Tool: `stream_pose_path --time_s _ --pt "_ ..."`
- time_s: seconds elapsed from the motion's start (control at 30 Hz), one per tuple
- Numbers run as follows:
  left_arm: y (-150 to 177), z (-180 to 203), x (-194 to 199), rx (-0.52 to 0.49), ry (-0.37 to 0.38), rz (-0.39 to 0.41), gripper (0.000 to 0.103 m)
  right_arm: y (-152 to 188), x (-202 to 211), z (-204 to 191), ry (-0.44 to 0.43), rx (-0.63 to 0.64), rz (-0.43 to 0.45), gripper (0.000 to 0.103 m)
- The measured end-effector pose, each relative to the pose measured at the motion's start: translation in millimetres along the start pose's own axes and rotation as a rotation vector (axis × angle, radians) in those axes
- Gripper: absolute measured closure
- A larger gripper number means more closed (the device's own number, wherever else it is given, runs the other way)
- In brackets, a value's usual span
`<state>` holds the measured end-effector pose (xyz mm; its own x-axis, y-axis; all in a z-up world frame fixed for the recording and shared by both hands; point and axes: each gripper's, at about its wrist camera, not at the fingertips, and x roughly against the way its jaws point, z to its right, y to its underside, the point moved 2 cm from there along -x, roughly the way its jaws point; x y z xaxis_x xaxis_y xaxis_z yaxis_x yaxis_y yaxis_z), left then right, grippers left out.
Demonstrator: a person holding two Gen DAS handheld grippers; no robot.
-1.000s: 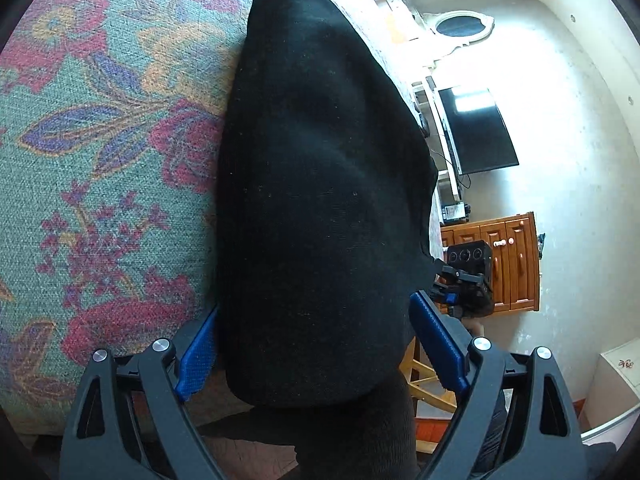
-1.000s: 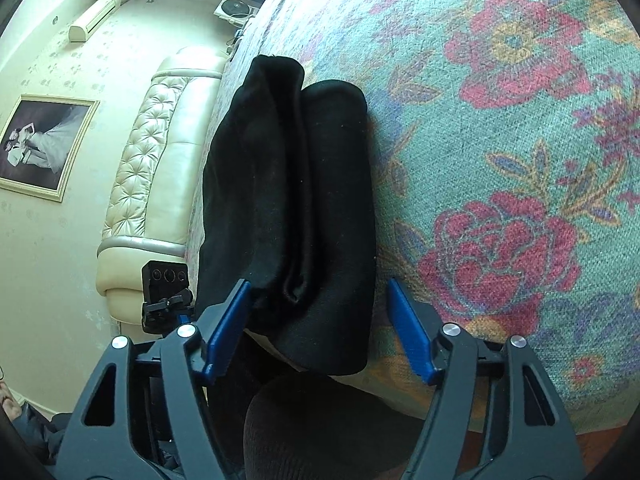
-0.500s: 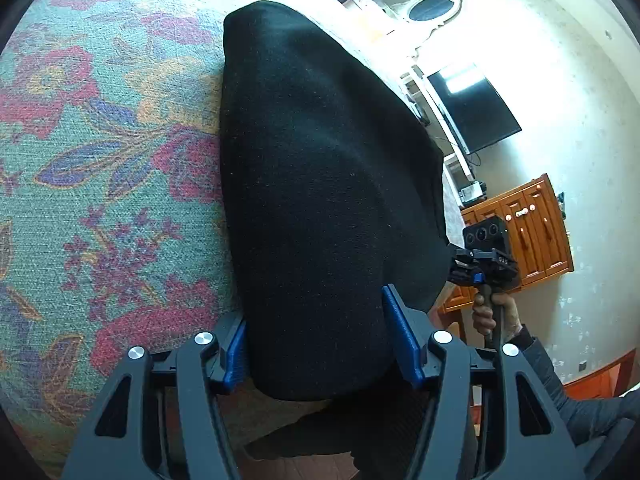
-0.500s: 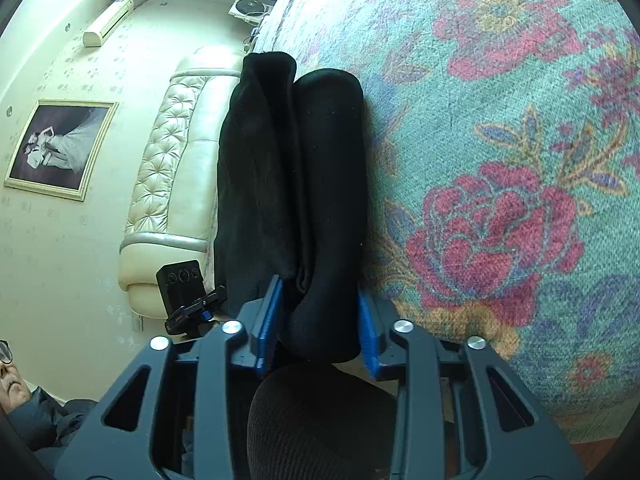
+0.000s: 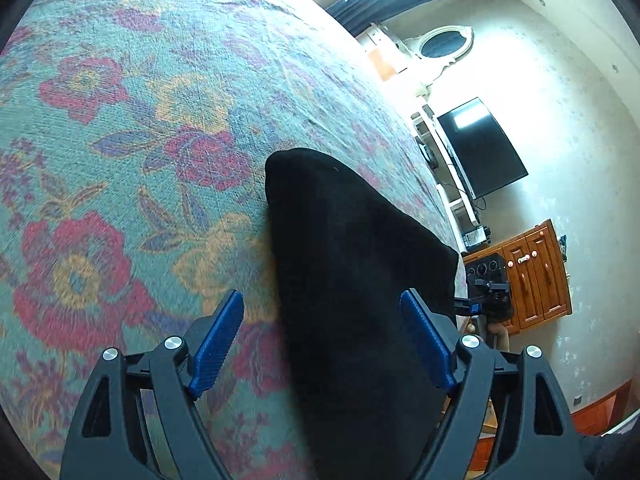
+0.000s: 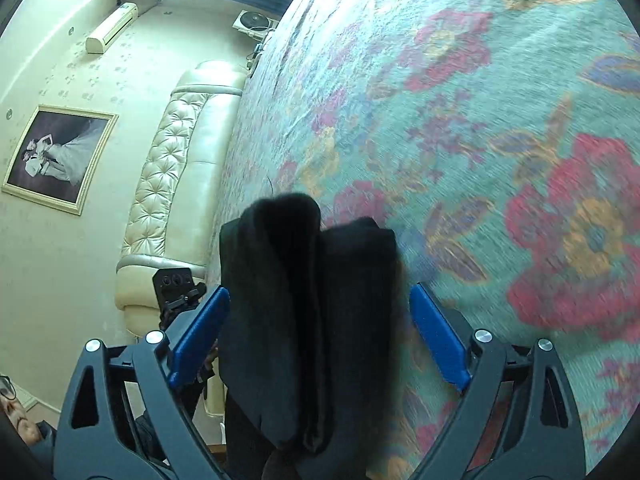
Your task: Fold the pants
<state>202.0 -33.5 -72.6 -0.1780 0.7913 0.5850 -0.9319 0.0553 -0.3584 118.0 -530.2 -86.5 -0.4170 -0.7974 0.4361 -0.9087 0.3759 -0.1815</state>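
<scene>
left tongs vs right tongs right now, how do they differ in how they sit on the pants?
The left tongs straddle one smooth face of the black pants, with bedspread showing inside the left pad. The right tongs straddle the layered folded edge of the pants, which nearly fills the gap. Shared: both sets are open, blue pads clear of the cloth.

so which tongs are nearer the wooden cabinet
Right. The right tongs straddle the black pants on the side toward the wooden cabinet; the left tongs straddle their opposite side.
</scene>
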Motion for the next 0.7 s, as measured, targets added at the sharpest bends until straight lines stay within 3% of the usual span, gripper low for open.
stream_pose_path --time_s 0.17,0.4,0.5,0.57,0.63,0.7 --pt "-19.2 -2.1 -29.9 0.030 0.003 -0.011 0.024 -17.5 -19.5 -5.5 0.000 0.003 -0.036 0.002" --pt "-40.1 -4.5 -46.0 0.076 0.037 -0.018 0.023 -19.2 -21.1 -7.6 -0.016 -0.013 -0.058 0.004" --pt "-41.4 0.7 -51.1 0.060 0.009 -0.021 0.023 -18.2 -18.8 -2.0 0.033 -0.035 -0.060 0.020" --pt "-39.3 3.0 -52.8 0.040 -0.014 -0.027 0.023 -16.6 -12.6 10.2 0.054 -0.076 -0.055 0.046" --pt "-38.0 4.6 -54.7 0.031 -0.032 -0.031 0.023 -15.4 -8.2 20.0 0.042 -0.109 -0.051 0.055" --pt "-37.5 4.0 -54.6 0.037 -0.038 -0.030 0.023 -12.2 -3.8 18.9 0.032 -0.070 -0.050 0.055"
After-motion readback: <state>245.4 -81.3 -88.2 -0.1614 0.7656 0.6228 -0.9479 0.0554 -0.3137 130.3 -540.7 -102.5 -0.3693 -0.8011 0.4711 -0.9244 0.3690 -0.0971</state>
